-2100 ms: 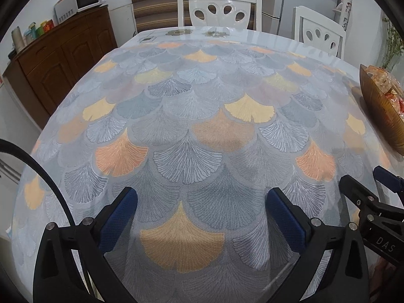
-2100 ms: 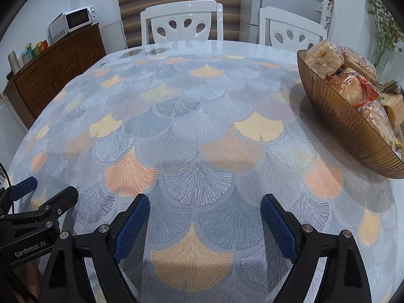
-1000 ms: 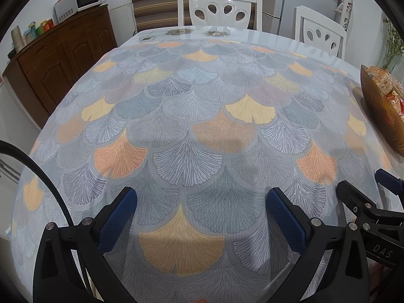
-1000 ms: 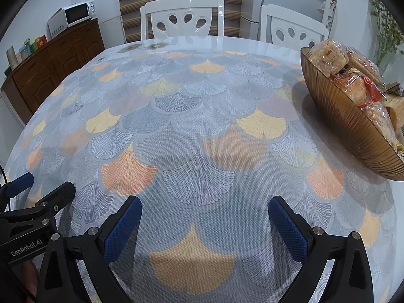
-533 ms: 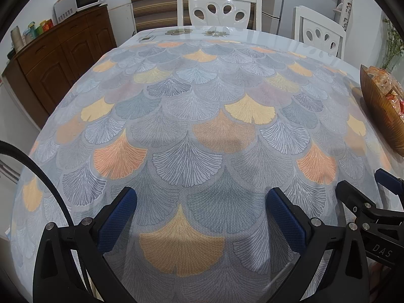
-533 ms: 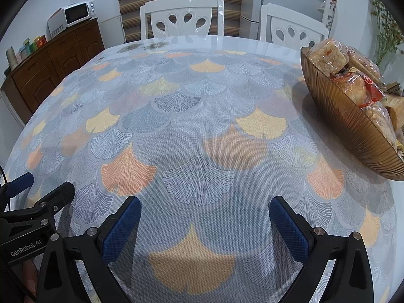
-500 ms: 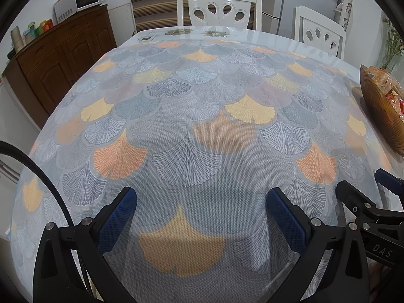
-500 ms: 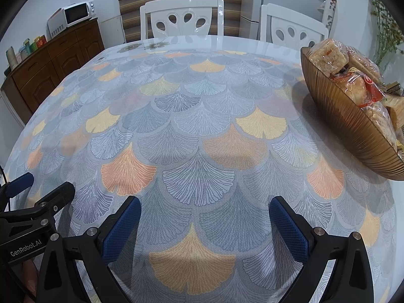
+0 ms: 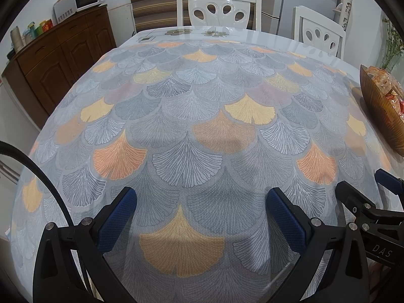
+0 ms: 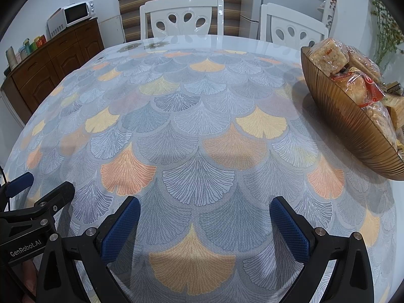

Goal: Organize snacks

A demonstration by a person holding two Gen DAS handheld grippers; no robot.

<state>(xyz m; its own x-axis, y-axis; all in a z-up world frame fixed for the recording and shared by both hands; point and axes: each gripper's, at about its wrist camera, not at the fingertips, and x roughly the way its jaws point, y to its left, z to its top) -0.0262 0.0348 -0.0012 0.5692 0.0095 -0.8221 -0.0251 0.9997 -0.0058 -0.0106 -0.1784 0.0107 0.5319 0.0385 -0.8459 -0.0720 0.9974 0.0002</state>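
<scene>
Two tools hang low over the near edge of the surface (image 9: pixel 202 96), side by side, both spread wide with nothing between their blue pads. Far left, against the wall, a brown sideboard (image 9: pixel 58 55) carries a white microwave (image 9: pixel 80 0) and a few small containers (image 9: pixel 30 29) too small to read. Near left in the left wrist view, a black cable (image 9: pixel 38 174) curves down across the cloth's edge. The left tool (image 9: pixel 202 214) is released, its pads (image 9: pixel 118 217) held just above a yellow fan of the leaf-patterned cloth (image 9: pixel 181 250). The cloth covers most of the surface; a bare glossy strip with flower prints shows at the far edge. Beyond that edge stand two white chairs (image 10: pixel 181 16), one centred and one to its right. The right tool (image 10: pixel 204 219) is likewise released, empty, over a similar yellow fan. In its view the left tool's black frame, marked GenRobot.AI, sits at the near left, just beside it. Far right on the surface rests a brown ribbed bowl (image 10: pixel 335 116), well apart from both tools. The snacks (image 10: pixel 328 55) are piled inside it: wrapped pale squares and red-printed packets, reaching above the rim.
</scene>
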